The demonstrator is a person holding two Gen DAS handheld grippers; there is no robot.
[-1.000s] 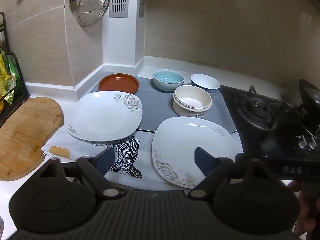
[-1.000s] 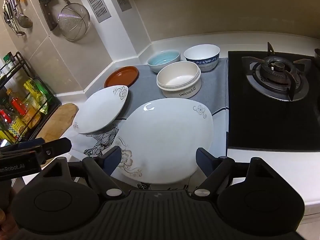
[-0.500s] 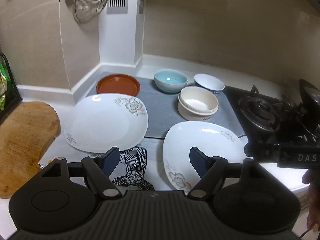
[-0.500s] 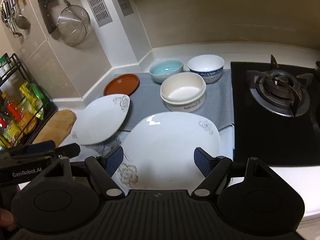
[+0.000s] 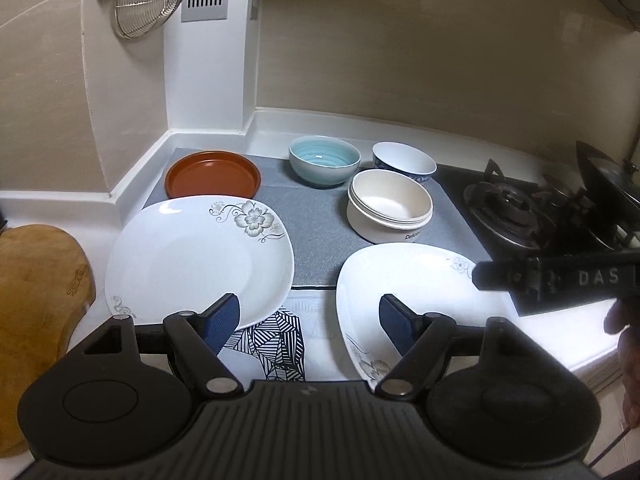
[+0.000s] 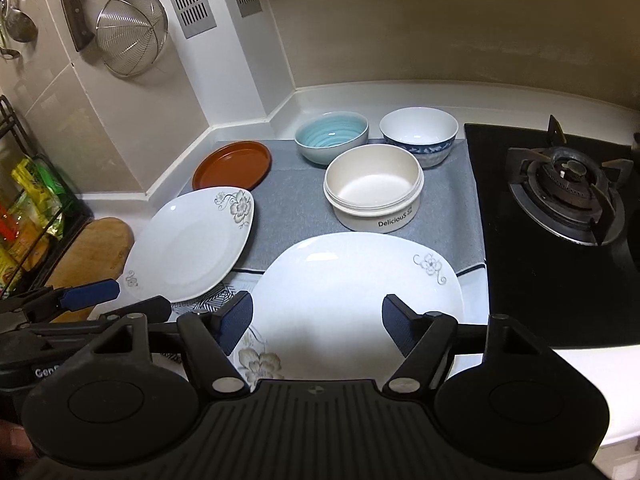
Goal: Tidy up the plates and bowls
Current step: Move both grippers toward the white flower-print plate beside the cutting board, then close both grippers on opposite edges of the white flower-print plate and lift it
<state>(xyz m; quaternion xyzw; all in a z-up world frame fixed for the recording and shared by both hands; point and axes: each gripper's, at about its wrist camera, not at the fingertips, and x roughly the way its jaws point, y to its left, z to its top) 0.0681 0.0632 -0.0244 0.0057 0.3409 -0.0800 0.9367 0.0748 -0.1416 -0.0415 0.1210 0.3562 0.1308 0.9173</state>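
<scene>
Grippers left (image 5: 309,318) and right (image 6: 316,322) wide apart, empty, touching nothing.

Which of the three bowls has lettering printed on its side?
The cream bowl, nearest the cameras on the grey mat, reads "Delicious". The ribbed light-blue bowl and blue-patterned white bowl behind it show no lettering.

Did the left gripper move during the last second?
Yes. The left gripper moved forward toward the left white plate; its fingertip now overlaps the plate's near edge, and the orange dish looks closer.
</scene>
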